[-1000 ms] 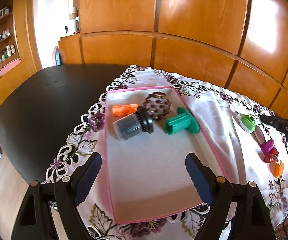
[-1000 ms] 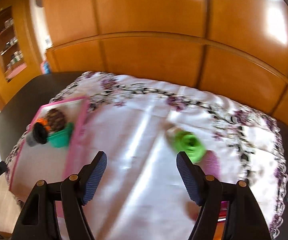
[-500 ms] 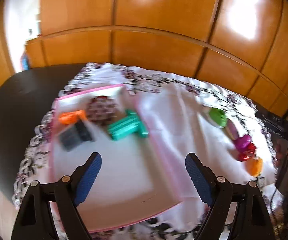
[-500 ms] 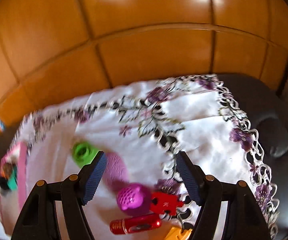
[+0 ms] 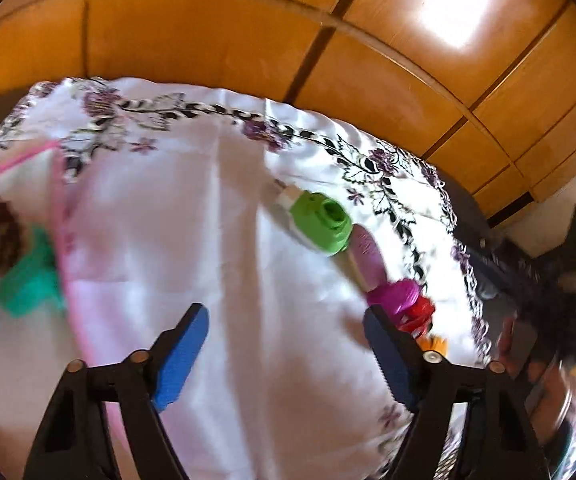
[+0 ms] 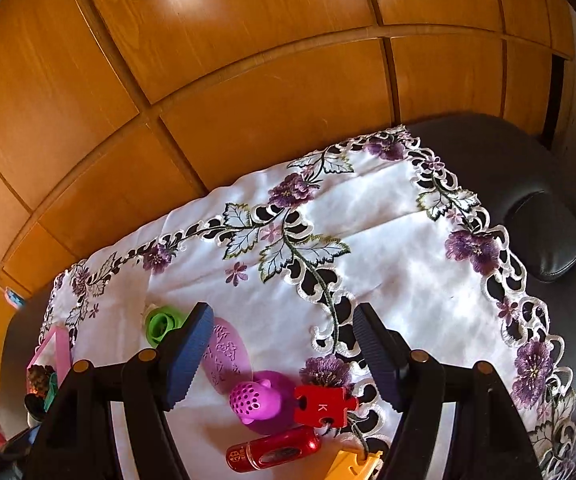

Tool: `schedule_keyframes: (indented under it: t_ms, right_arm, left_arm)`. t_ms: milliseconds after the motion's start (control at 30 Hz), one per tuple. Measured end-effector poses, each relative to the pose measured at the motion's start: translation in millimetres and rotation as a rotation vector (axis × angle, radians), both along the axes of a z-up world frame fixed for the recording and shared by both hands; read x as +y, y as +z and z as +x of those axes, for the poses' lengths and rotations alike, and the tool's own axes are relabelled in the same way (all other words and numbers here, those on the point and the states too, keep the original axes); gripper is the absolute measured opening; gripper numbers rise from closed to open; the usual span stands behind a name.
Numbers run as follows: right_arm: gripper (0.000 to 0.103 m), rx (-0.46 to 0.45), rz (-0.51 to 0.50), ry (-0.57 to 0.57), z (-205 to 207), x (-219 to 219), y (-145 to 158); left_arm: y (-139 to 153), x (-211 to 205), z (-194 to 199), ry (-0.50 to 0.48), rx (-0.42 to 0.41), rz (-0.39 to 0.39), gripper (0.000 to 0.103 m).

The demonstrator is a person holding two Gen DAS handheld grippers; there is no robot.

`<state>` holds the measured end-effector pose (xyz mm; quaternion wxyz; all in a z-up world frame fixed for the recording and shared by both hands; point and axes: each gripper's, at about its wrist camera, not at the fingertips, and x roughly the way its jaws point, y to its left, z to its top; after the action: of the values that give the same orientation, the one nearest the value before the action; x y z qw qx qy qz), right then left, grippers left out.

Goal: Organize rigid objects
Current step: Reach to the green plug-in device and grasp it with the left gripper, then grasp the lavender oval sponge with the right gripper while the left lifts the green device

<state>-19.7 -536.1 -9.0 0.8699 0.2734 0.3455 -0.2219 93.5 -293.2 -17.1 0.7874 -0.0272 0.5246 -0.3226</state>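
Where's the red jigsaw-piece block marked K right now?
In the right wrist view, the red jigsaw-piece block lies on the white embroidered tablecloth, touching the magenta perforated plastic toy on its left, above the red cylinder.

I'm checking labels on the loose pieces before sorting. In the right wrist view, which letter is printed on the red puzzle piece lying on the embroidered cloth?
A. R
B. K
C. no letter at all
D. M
B: the red puzzle piece shows a white K on its top face, lying beside the magenta perforated toy on the embroidered cloth.
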Motion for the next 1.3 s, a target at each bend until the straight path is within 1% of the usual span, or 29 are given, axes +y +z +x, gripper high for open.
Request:
schedule_keyframes:
  t_ms: [67,133,233,300,367,400,533,600,667,700,733,767,833,900,967,1000,1067,1100,1167,1233,1300]
  right_arm:
    - [0.073,-0.005,0.008,0.002,0,0,0]
    - [0.073,-0.009,0.016,0.001,0,-1,0]
    - [0.073,-0.012,0.027,0.003,0,-3,-1]
    - [0.073,-0.014,0.033,0.006,0,-3,-1]
    - [0.073,-0.014,0.041,0.009,1,-4,-2]
    - [0.073,-0.015,0.046,0.012,2,-4,-2]
    - [0.073,-0.019,0.062,0.017,4,-5,0]
    - [0.073,-0.022,0.068,0.017,5,-5,0]
    - [0.073,-0.026,0.074,0.019,5,-6,1]
    - [0.073,-0.027,0.075,0.018,5,-7,1]
    - [0.073,-0.026,0.073,0.014,5,-7,1]
    - [0.073,-0.024,0.072,0.012,5,-8,1]
    - [0.073,-0.019,0.078,0.008,5,-9,0]
    - [0.073,-0.014,0.082,0.006,5,-10,-2]
    - [0.073,-0.007,0.079,0.007,5,-10,-3]
    - [0.073,-0.003,0.079,0.006,6,-10,-3]
    - [0.073,0.004,0.081,0.007,6,-10,-5]
    - [0.073,0.011,0.081,0.005,6,-10,-6]
    - [0.073,0.019,0.081,0.006,7,-10,-8]
    - [0.073,0.032,0.075,0.008,8,-9,-9]
    - [0.073,0.044,0.059,0.01,9,-7,-10]
  left_arm:
    - [-4,-20,10,-0.005,0.009,0.006,0.069]
    - [-9,-36,19,-0.01,0.032,0.005,0.066]
    - [-19,-54,35,0.009,0.086,-0.002,0.065]
    - [-25,-66,45,0.037,0.114,-0.008,0.069]
    - [-32,-77,58,0.074,0.158,-0.031,0.08]
    - [-35,-81,63,0.093,0.17,-0.031,0.082]
    - [-47,-95,79,0.131,0.206,-0.003,0.083]
    - [-52,-103,84,0.129,0.203,0.025,0.083]
    - [-60,-112,86,0.123,0.197,0.078,0.081]
    - [-62,-114,86,0.119,0.191,0.089,0.081]
    - [-60,-116,84,0.105,0.153,0.108,0.077]
    - [-59,-118,82,0.08,0.127,0.122,0.067]
    - [-57,-119,78,0.03,0.11,0.131,0.067]
    - [-54,-113,74,-0.011,0.082,0.126,0.054]
    - [-47,-105,65,-0.064,0.042,0.142,0.047]
    - [-47,-102,62,-0.078,0.033,0.145,0.046]
    - [-45,-86,51,-0.136,0.019,0.128,0.046]
    - [-45,-82,46,-0.152,0.02,0.128,0.046]
    - [-48,-68,36,-0.211,0.052,0.123,0.046]
    - [-48,-64,30,-0.238,0.049,0.123,0.048]
    - [-47,-60,23,-0.238,0.018,0.15,0.058]
